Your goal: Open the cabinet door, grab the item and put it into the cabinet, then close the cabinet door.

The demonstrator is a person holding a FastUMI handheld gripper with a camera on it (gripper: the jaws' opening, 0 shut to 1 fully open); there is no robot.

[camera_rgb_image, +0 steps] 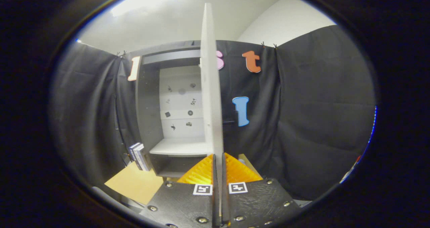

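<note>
Gripper point(217, 167) pinching cabinet door point(211, 86) edge-on between orange fingers point(201, 172); risk: thin panel slipping out if swung off its hinge arc, cabinet point(147, 103) just ahead

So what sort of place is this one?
Likely a staged recording booth: black cloth walls, a small open cabinet on a table, its door pinched edge-on between the gripper fingers.

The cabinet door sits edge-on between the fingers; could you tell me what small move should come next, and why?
Probably release: the gripper is shut on the cabinet door, which stands swung wide, edge-on, baring the white shelf. Opening the fingers and backing off would free the gripper for the item beside the cabinet, likely the one to fetch.
</note>
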